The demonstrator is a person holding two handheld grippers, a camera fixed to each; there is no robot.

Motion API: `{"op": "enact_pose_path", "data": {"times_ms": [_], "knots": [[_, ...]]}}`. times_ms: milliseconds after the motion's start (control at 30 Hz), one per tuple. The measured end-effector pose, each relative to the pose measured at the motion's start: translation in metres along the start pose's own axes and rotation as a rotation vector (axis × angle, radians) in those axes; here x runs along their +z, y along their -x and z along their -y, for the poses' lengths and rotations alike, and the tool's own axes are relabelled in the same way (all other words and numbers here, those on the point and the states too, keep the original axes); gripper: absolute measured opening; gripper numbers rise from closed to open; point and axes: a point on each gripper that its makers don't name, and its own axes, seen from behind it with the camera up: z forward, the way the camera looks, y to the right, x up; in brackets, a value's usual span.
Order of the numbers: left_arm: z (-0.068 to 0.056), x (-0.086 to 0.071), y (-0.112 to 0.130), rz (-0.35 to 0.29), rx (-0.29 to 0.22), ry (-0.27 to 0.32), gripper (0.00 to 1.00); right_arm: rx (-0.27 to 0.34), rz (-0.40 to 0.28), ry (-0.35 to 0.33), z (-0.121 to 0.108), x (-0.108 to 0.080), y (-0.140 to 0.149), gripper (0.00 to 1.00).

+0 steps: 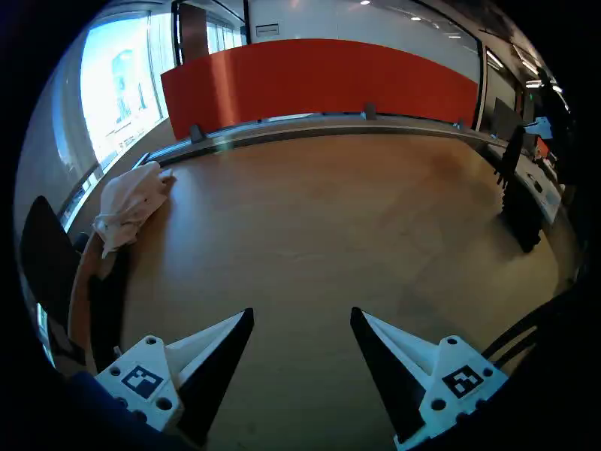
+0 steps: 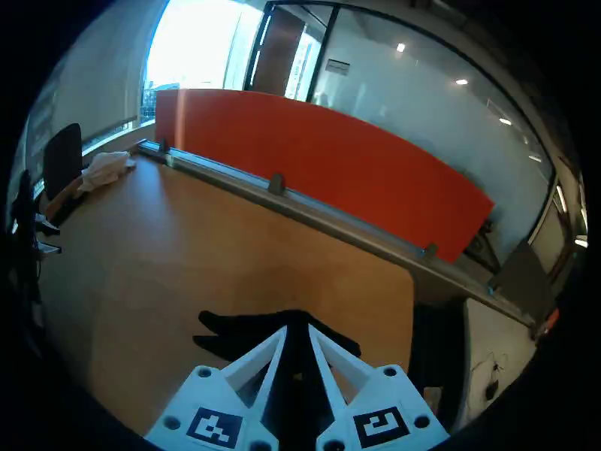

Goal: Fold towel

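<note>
In the left gripper view, the left gripper [image 1: 299, 316] is seen from behind, low over a wide wooden table [image 1: 323, 225]. Its two fingers are spread wide apart and nothing is held between them; bare tabletop is seen in the gap. The towel [image 1: 131, 201], pale and crumpled into a loose heap, is found at the far left corner of the table, well apart from the fingers and right at the table's edge. An orange partition [image 1: 323, 79] is set along the table's far side, and a black chair [image 1: 45, 255] is seen by the left edge, near the towel. In the right gripper view, the right gripper [image 2: 297, 329] is held above the same table [image 2: 188, 240], with its fingers drawn together so that only a thin dark strip is left between them. A dark flat shape [image 2: 233, 331] is seen on the wood at the fingertips; whether it is a shadow or a thing, and whether anything is pinched, cannot be told. The towel [image 2: 105, 169] is seen small at the far left corner, well apart from this gripper, with the orange partition [image 2: 338, 165] running behind it and the black chair [image 2: 61, 158] just beside it.
</note>
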Motion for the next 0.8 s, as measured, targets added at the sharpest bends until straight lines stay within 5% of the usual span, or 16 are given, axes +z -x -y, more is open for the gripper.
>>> {"op": "enact_pose_path", "data": {"times_ms": [800], "knots": [[-0.019,0.0,-0.005,0.002,0.039,0.028,0.96,0.096,0.076,0.028,-0.023,-0.038,0.081,0.05]]}}
